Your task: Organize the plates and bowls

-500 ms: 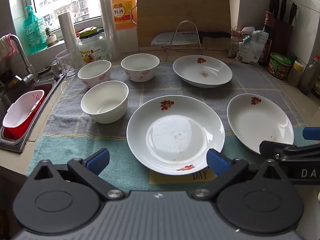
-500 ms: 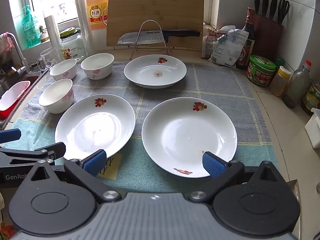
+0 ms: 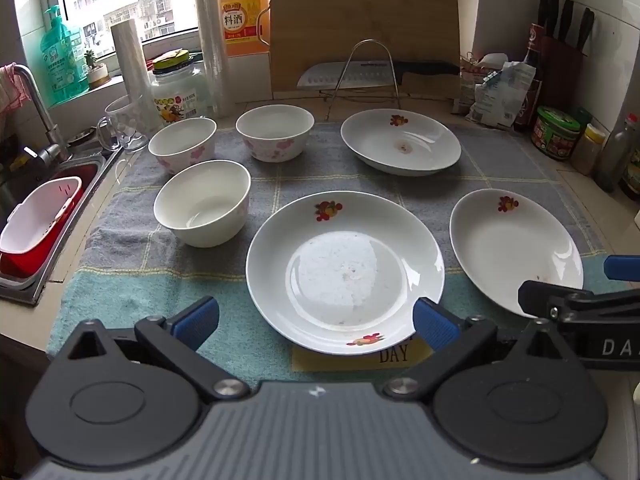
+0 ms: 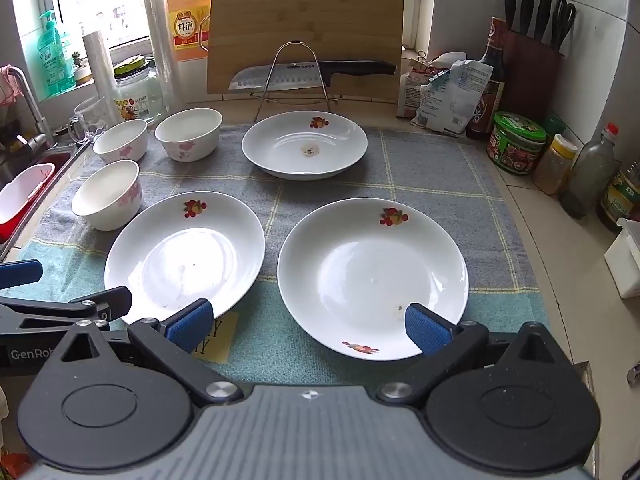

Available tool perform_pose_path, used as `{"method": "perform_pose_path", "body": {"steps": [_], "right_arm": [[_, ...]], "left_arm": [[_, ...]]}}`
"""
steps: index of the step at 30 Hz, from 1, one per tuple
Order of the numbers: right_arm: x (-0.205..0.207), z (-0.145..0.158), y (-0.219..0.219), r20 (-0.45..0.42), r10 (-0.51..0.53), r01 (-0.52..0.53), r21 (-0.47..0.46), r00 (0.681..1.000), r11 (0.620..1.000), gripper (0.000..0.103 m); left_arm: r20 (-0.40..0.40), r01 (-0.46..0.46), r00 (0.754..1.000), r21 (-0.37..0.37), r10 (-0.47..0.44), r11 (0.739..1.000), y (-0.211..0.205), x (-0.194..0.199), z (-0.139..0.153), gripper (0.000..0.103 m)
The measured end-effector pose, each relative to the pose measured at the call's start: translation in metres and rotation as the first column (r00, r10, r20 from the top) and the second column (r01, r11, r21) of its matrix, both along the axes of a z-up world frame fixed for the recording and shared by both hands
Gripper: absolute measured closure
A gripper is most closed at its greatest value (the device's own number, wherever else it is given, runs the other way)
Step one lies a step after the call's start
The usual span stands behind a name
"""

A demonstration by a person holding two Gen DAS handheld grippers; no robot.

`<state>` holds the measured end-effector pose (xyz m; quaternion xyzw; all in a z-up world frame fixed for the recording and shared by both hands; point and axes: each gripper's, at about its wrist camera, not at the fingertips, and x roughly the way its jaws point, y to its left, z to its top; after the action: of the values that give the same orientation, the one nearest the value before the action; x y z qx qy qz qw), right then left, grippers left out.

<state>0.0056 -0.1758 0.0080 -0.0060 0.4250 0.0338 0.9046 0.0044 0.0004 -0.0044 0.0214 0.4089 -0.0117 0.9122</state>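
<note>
Left wrist view showed the left tongs spread and empty above the center plate at lower middle, glazed, probably slippery and breakable, best taken by its near rim; right tongs likewise spread.

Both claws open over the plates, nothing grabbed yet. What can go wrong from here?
1. The near right plate is glossy with a shallow rim; an edge pinch by the right claw could slip.
2. The left claw sits close alongside; they may collide.
3. The three bowls stand close together; a reach there could knock one.
</note>
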Motion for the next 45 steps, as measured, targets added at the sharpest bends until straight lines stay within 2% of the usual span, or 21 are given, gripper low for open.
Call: {"method": "perform_pose_path", "body": {"steps": [45], "right_arm": [[0.000,0.000,-0.009,0.002,0.027,-0.027,0.011,1.000,1.000,0.000]], "left_arm": [[0.005,-0.037,0.999,0.028,0.037,0.999,-0.010,-0.005,0.007,0.001]]}}
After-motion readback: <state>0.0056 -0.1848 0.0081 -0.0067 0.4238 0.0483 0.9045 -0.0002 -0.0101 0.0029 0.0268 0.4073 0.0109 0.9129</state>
